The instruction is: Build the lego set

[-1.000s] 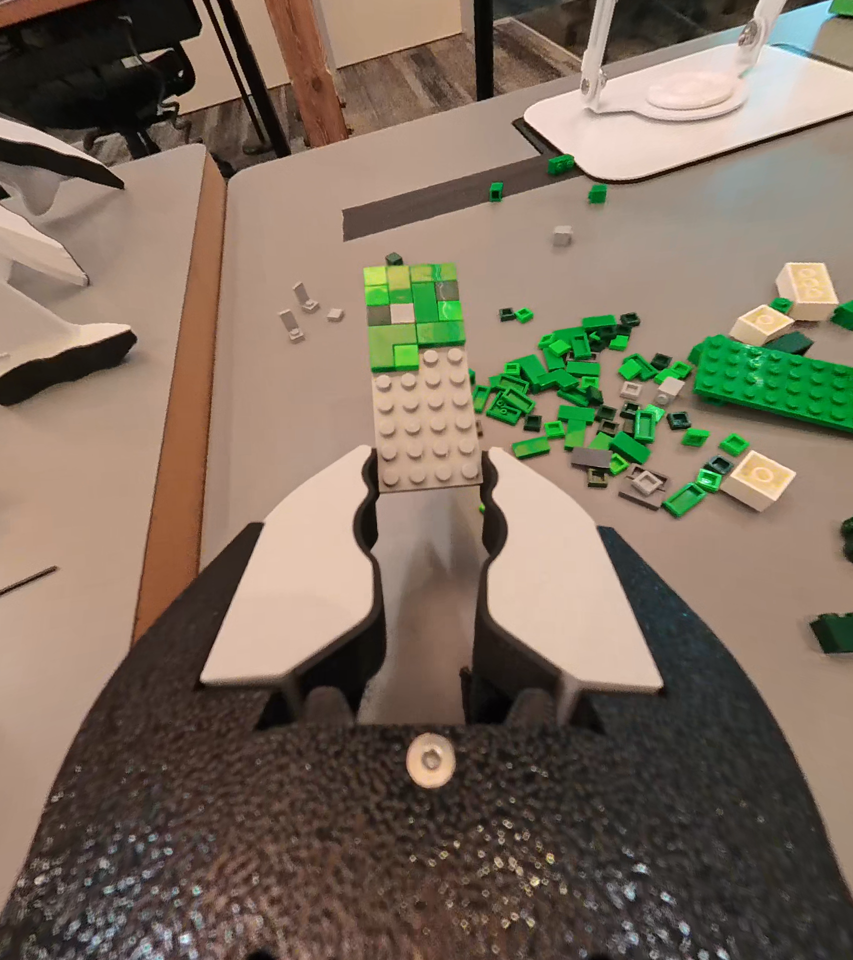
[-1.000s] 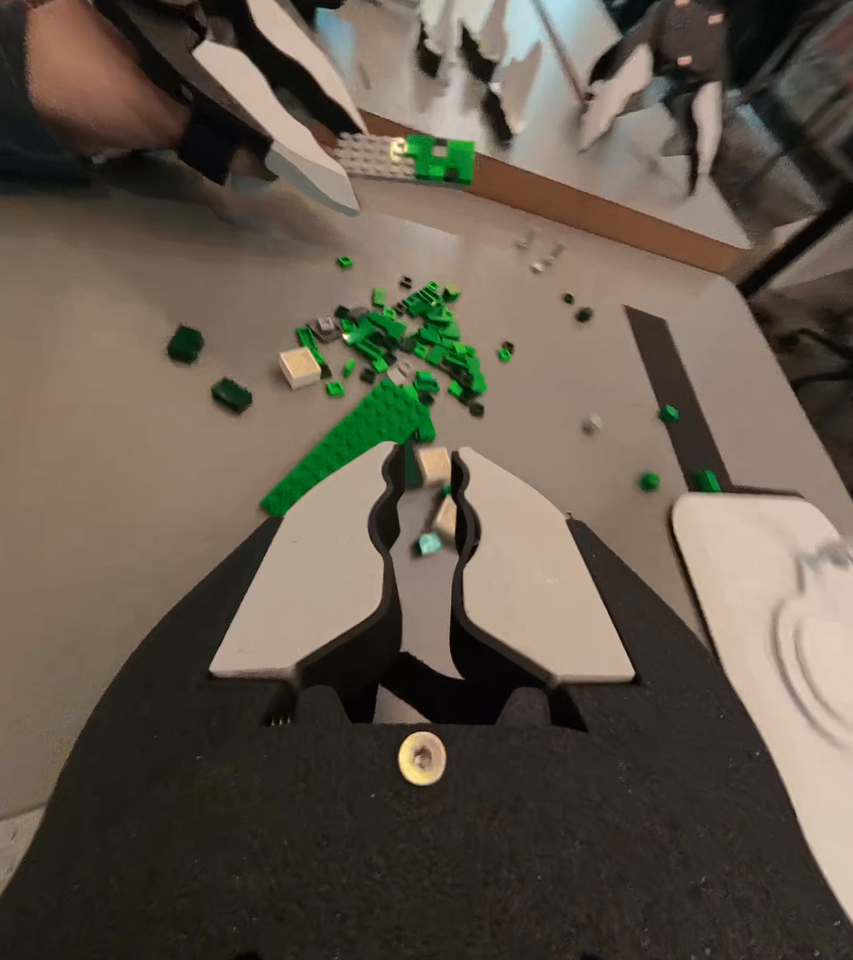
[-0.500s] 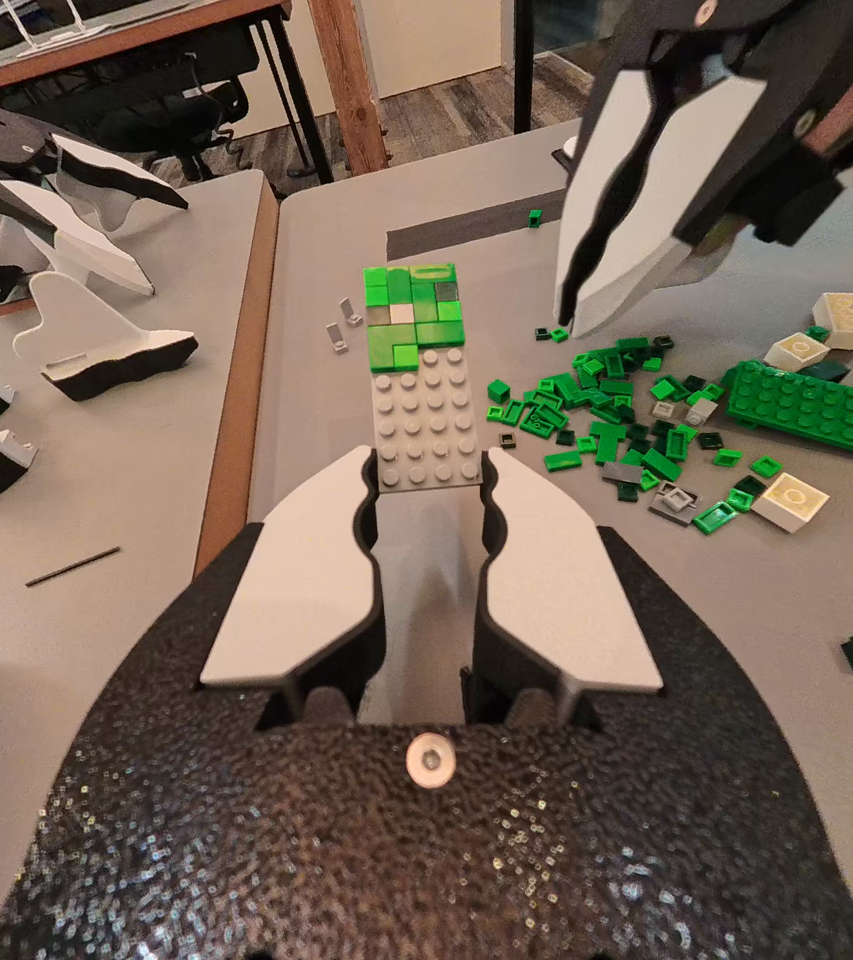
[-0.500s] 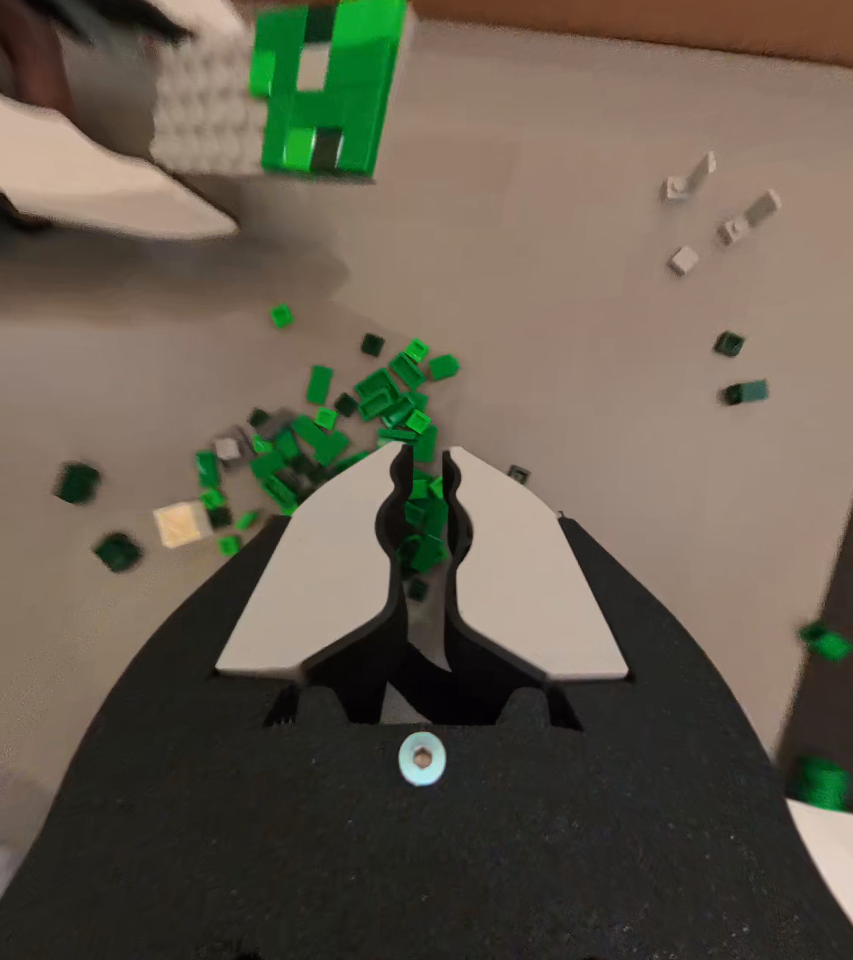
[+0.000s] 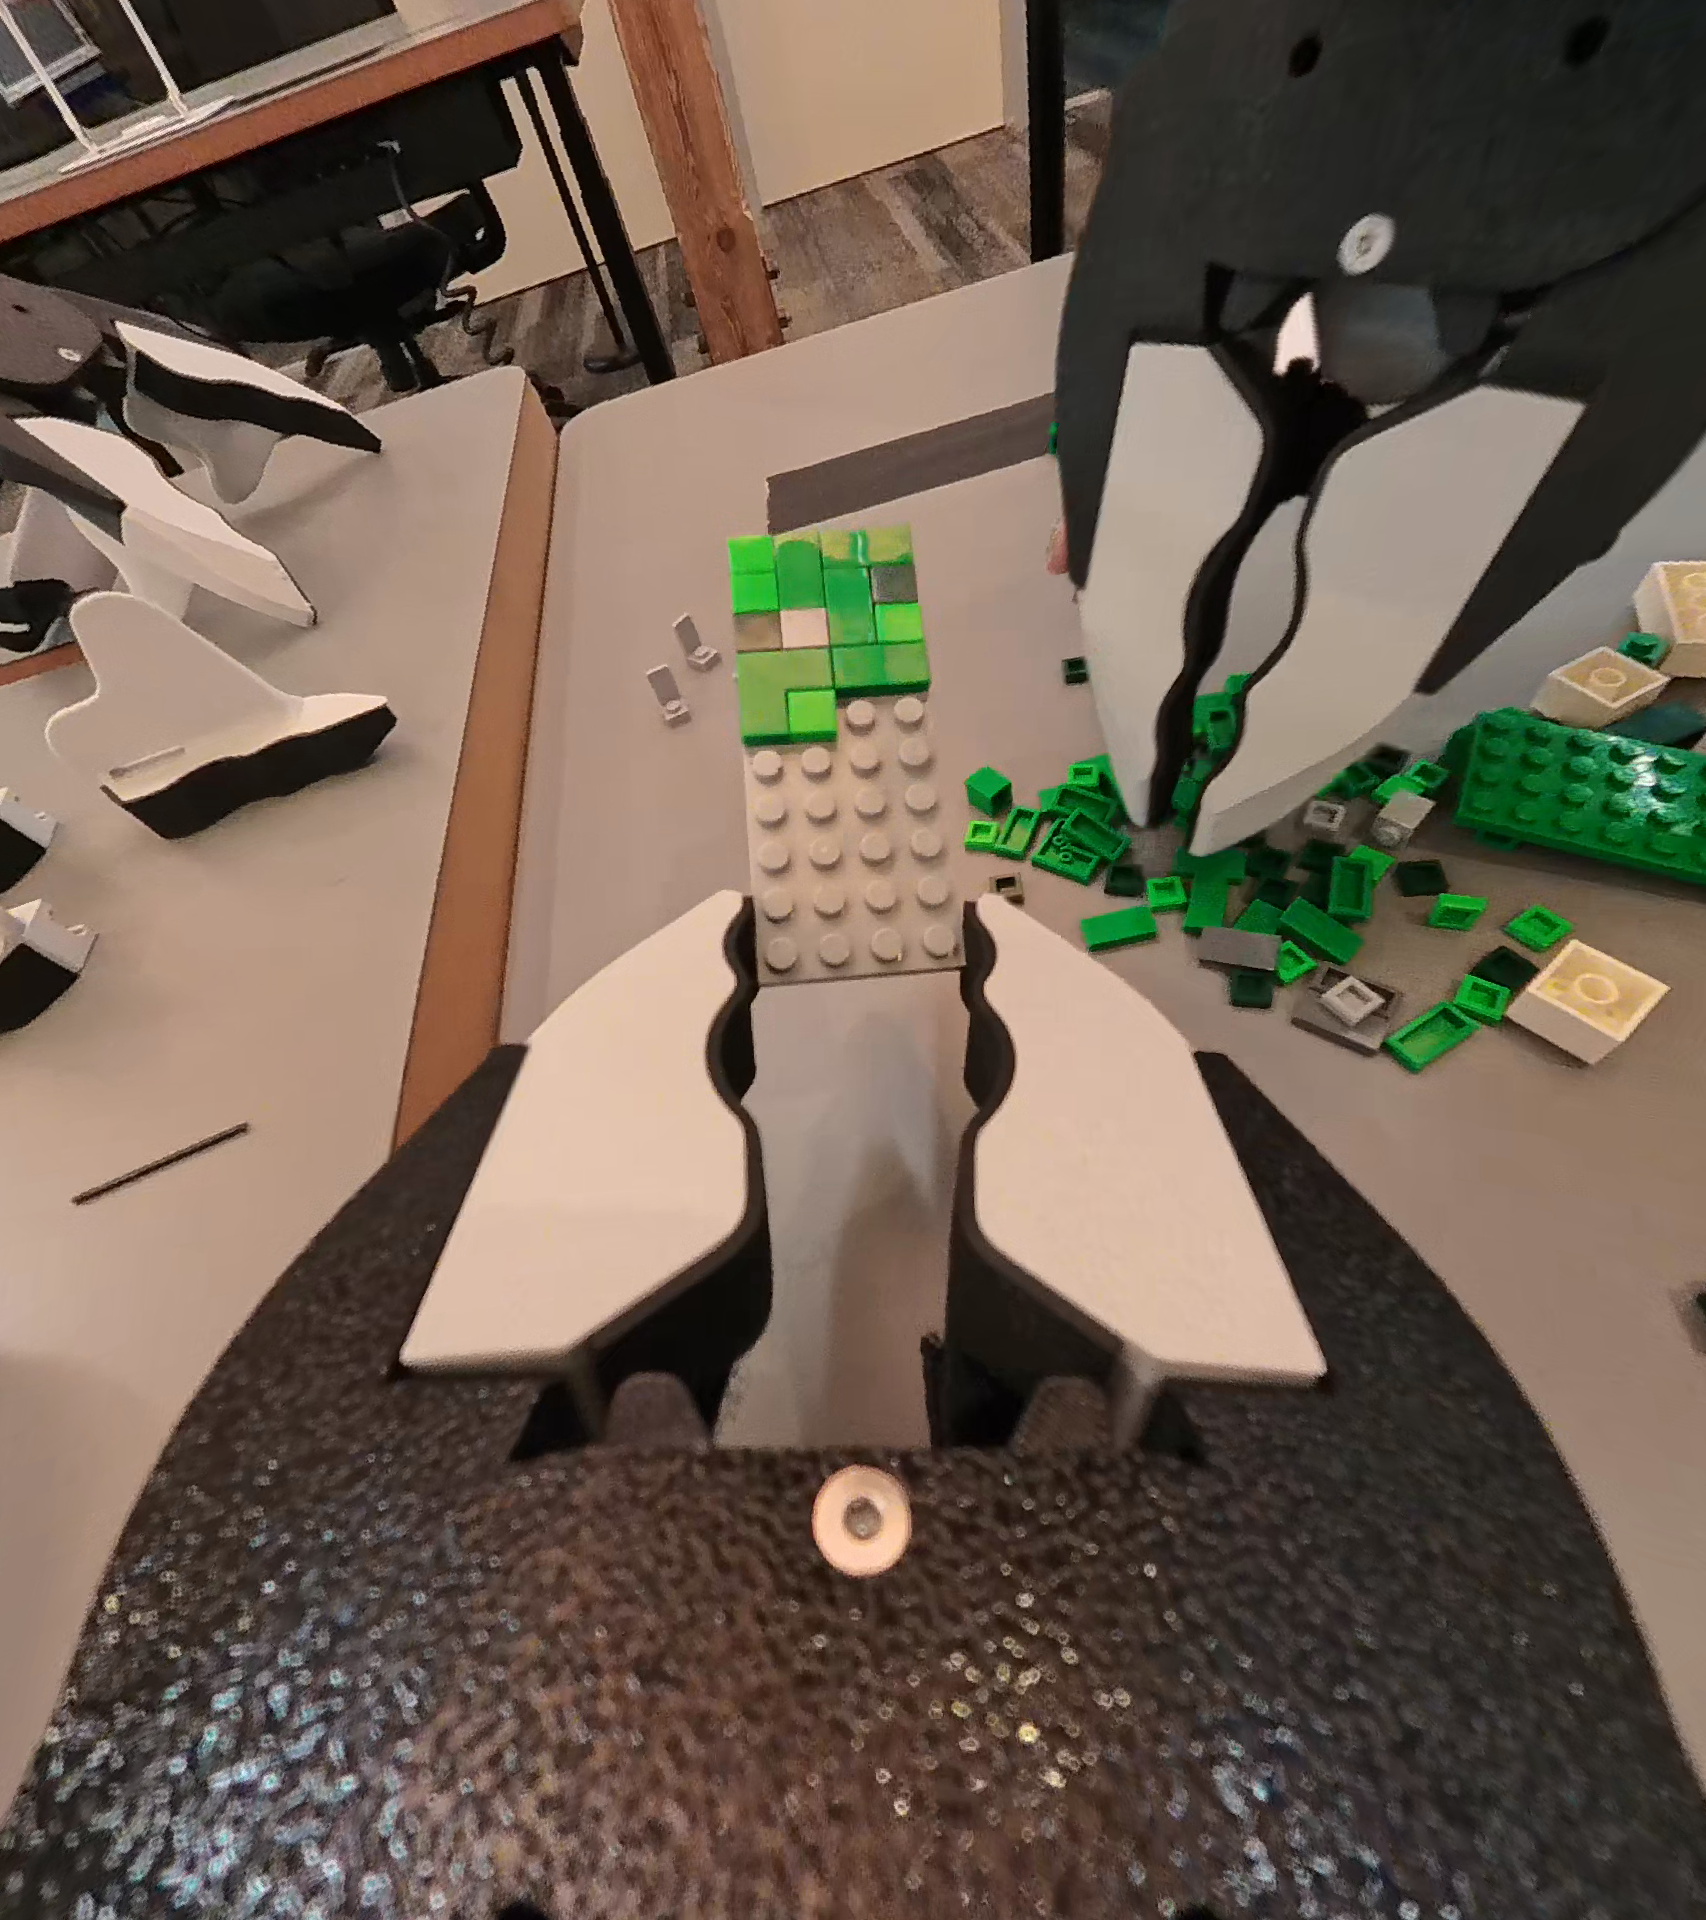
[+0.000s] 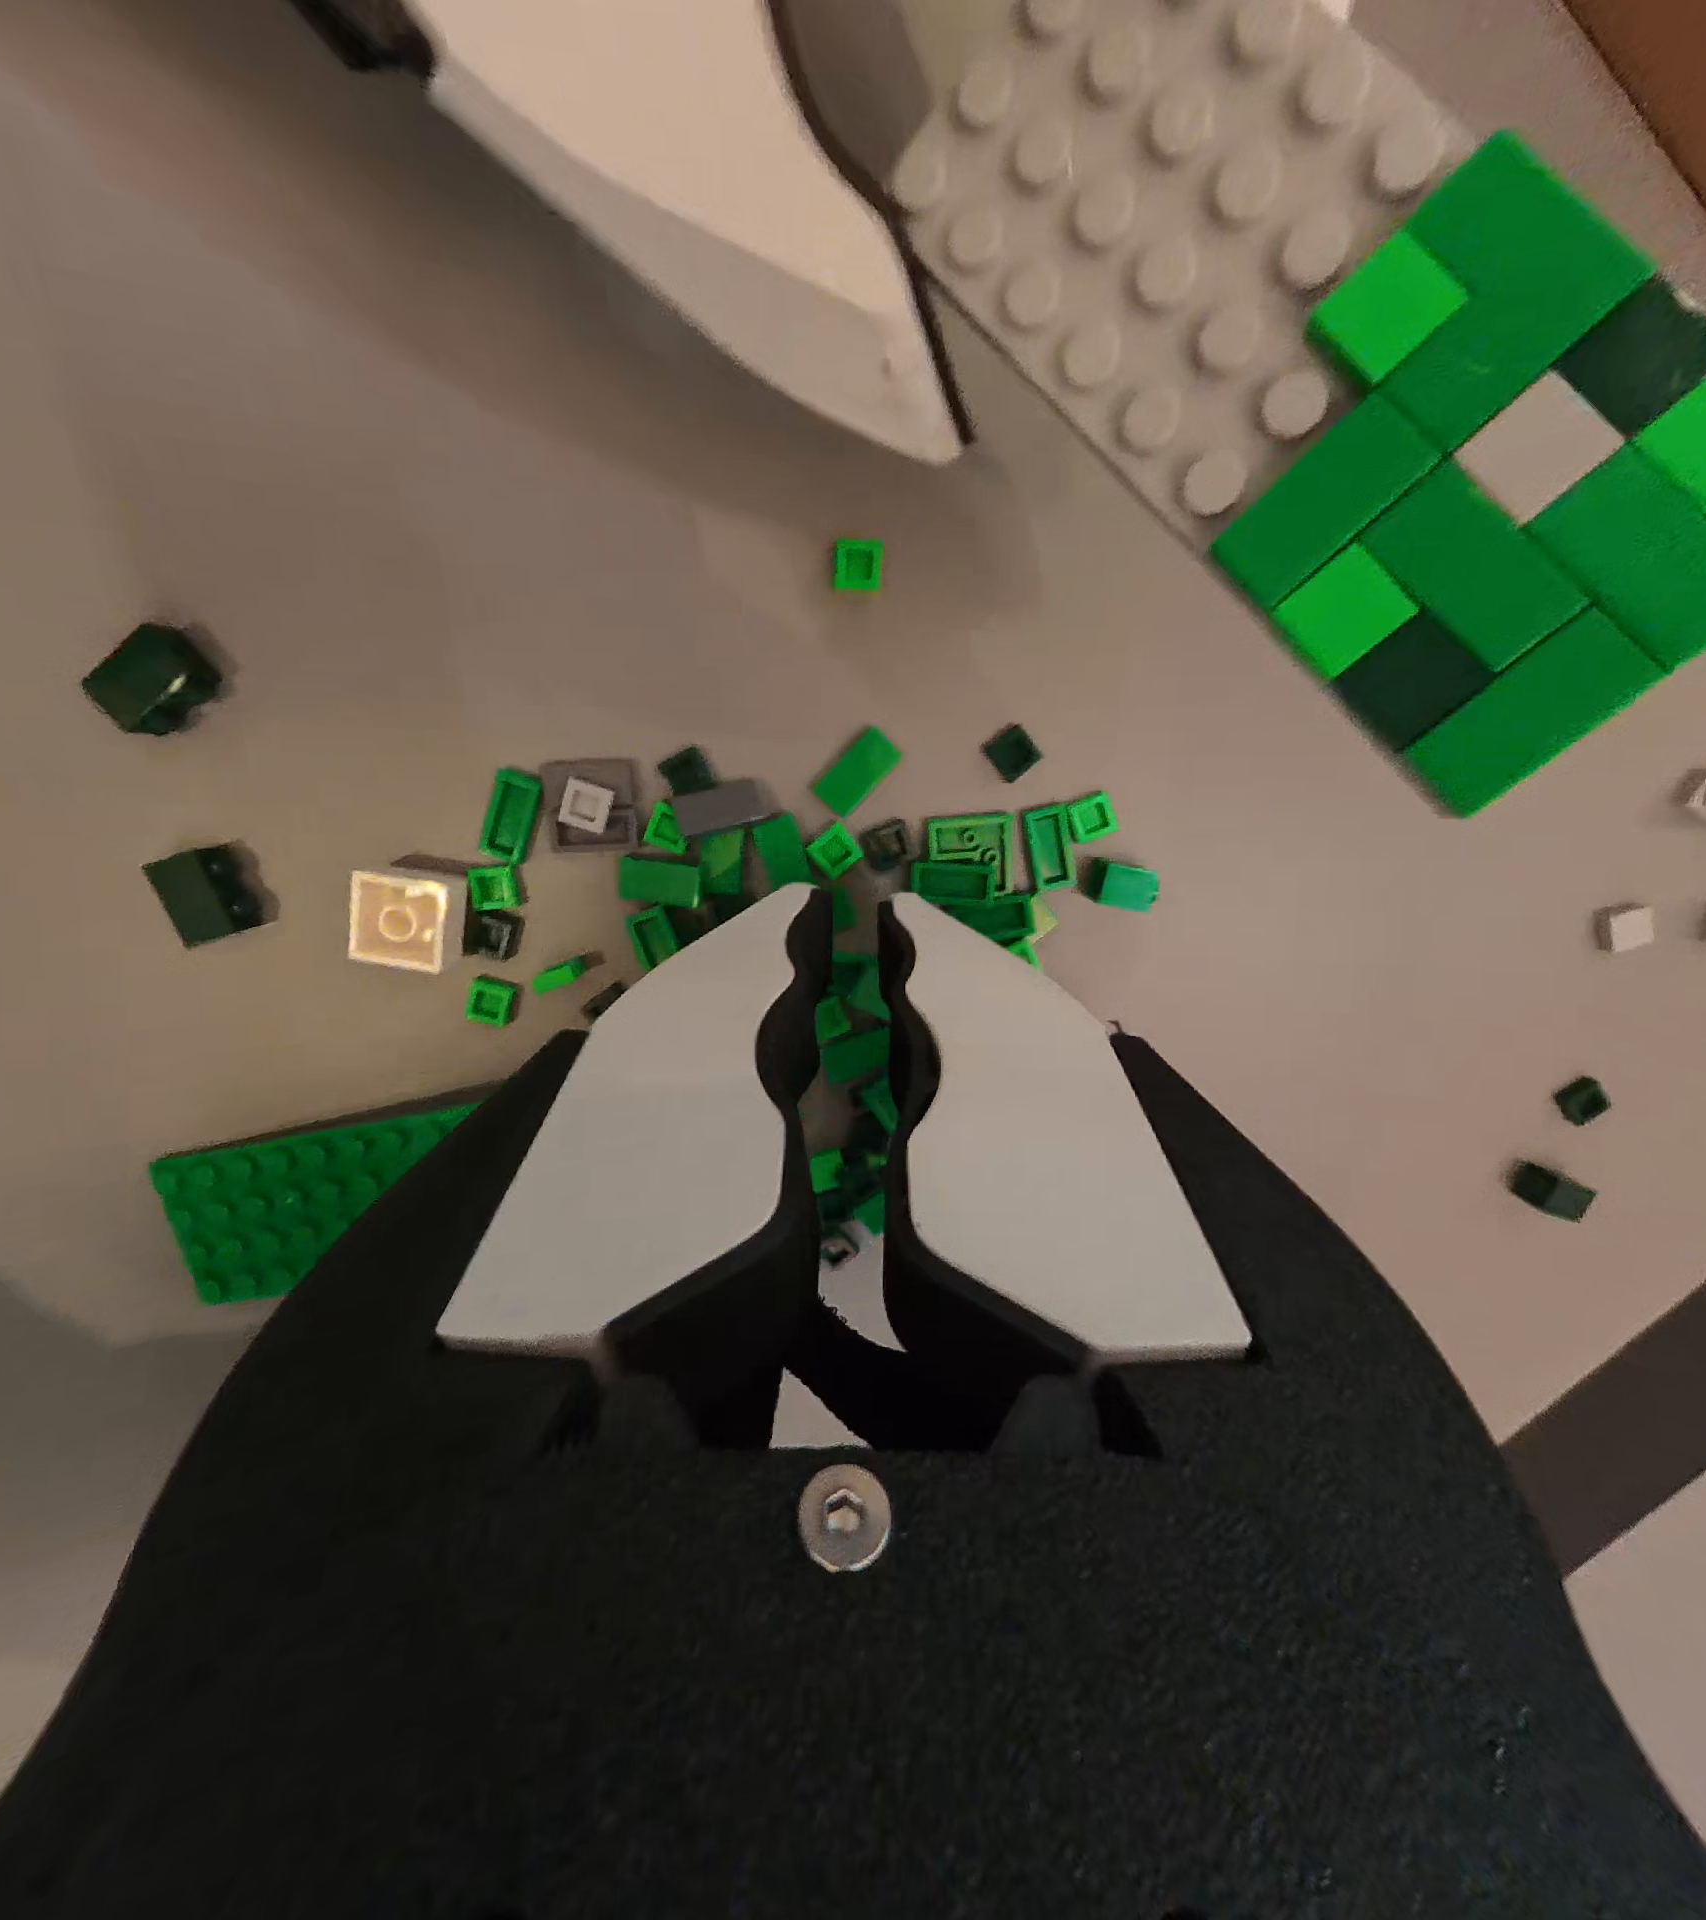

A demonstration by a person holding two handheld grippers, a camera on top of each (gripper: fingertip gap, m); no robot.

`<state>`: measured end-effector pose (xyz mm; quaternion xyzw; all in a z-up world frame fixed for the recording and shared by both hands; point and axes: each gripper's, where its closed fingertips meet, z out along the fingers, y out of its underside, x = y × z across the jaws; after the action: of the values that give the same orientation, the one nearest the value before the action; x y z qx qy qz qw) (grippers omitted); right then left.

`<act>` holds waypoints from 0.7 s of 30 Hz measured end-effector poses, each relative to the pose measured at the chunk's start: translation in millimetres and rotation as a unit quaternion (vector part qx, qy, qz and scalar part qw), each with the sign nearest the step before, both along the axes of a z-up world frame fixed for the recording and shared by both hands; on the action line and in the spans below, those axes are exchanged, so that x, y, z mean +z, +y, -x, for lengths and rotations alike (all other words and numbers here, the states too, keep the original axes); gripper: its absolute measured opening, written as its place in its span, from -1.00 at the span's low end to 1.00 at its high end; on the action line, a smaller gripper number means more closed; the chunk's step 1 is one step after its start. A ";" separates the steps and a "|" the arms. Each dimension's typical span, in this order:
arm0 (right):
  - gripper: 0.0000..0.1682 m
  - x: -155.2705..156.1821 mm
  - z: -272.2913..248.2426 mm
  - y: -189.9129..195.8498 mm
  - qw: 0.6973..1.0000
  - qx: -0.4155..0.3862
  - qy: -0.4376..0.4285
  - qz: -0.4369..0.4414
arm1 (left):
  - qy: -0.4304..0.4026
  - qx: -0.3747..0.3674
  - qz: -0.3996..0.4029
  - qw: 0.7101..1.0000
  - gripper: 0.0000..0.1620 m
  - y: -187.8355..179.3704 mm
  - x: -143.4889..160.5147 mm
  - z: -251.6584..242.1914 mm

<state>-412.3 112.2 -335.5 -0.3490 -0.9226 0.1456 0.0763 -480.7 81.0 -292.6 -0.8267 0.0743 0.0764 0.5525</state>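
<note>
Left gripper (image 5: 857,935) fingers clamp near short edge of grey plate (image 5: 854,847); plate's long axis runs straight ahead, green tile patch (image 5: 828,634) at far end. Right gripper (image 6: 847,909) points down over loose green tile pile (image 6: 828,862) on counter (image 5: 1036,1195), fingers nearly closed, narrow gap, nothing between them. Pile lies directly under right fingertips, just right of plate; right gripper nearer for pick.

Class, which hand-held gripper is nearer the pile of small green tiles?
Right. The right hand-held gripper hangs just over the pile; the left hand-held gripper sits beside it, clamping the grey plate.
</note>
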 end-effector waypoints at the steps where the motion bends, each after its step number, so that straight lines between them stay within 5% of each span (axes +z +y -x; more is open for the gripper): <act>1: -0.91 -1.2 3.6 -0.3 1.000 -0.028 -0.010 0.005 | 0.002 0.004 -0.001 1.000 -0.55 -0.5 0.5 1.4; 5: -0.90 -2.4 13.9 -15.4 0.988 -0.117 -0.054 0.084 | -0.003 0.029 -0.001 1.000 -0.55 -3.4 0.9 11.6; 21: -0.91 -11.0 14.5 -18.2 0.990 -0.119 -0.065 -0.029 | -0.010 0.038 -0.005 0.999 -0.55 -5.6 3.6 15.8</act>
<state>-426.8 94.0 -346.4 -0.4625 -0.8814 0.0854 0.0430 -496.5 75.4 -289.0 -0.8266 0.0370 0.0892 0.5545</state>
